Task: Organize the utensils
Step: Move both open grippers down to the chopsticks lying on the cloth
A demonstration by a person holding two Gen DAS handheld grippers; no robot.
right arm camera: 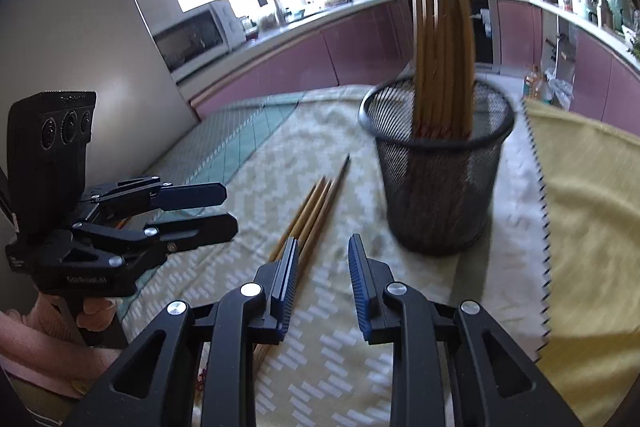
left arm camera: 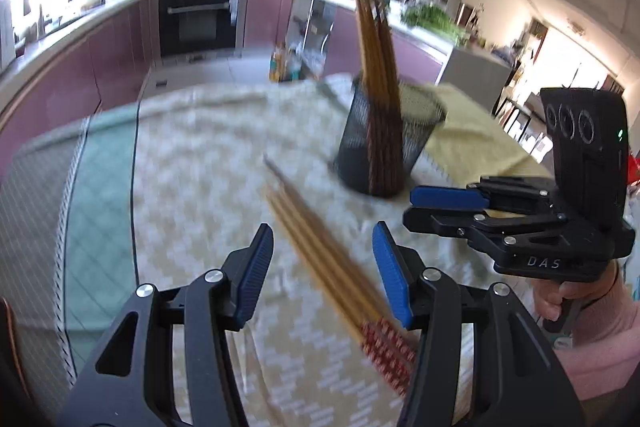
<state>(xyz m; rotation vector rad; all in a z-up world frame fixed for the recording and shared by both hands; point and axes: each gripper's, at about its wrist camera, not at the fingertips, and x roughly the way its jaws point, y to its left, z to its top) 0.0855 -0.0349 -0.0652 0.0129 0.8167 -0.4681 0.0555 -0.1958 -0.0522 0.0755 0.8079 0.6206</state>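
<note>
Several wooden chopsticks (left arm camera: pixel 304 227) with red patterned ends lie in a bundle on the patterned cloth (left arm camera: pixel 200 167). My left gripper (left arm camera: pixel 322 239) hovers over them, open, a finger on each side and no pad touching. Behind stands a black mesh cup (left arm camera: pixel 416 139) holding several upright chopsticks (left arm camera: pixel 376 39). My right gripper (left arm camera: pixel 410 207) is to the right of it. In the right wrist view my right gripper (right arm camera: pixel 324 245) is open by a narrow gap with nothing in it; the loose chopsticks (right arm camera: pixel 316 203) run under its left finger. The cup (right arm camera: pixel 440 195) stands ahead on the right, my left gripper (right arm camera: pixel 230 209) on the left.
A yellow cloth (right arm camera: pixel 592 207) covers the table's right part and a green checked one (left arm camera: pixel 100 207) the left. A hand in a pink sleeve (left arm camera: pixel 592 339) holds the right gripper. Purple kitchen cabinets, an oven (left arm camera: pixel 200 15) and a microwave (right arm camera: pixel 192 35) stand beyond the table.
</note>
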